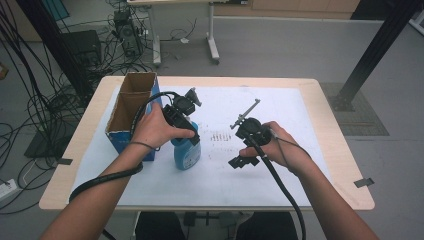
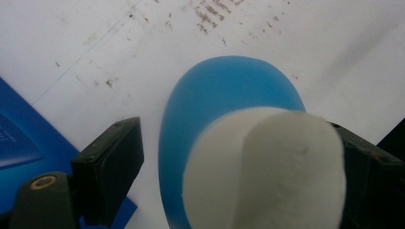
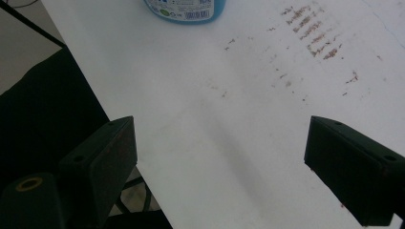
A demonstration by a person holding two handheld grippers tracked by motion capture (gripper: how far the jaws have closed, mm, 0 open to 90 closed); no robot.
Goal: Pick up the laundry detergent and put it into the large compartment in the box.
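A blue bottle (image 1: 188, 155) with a white cap stands on the white sheet (image 1: 260, 175), beside a blue box. My left gripper (image 1: 186, 136) points down over its top. In the left gripper view the cap (image 2: 267, 167) and the blue body (image 2: 215, 90) sit between the jaws of the left gripper (image 2: 234, 129). A thin gap shows at the left fingertip (image 2: 114, 157), and the cap hides the other one's inner face. My right gripper (image 1: 236, 144) hovers right of the bottle, open and empty. In its own view the right gripper (image 3: 219, 129) faces the sheet, with the bottle's base (image 3: 184, 9) at the top.
An open-topped cardboard box (image 1: 131, 112), blue outside, stands at the table's left, touching the bottle's side; its wall (image 2: 19, 138) is near the left jaw. Brown stains (image 1: 220, 136) mark the sheet's middle. Cables and equipment crowd the floor at left; a black post stands back right.
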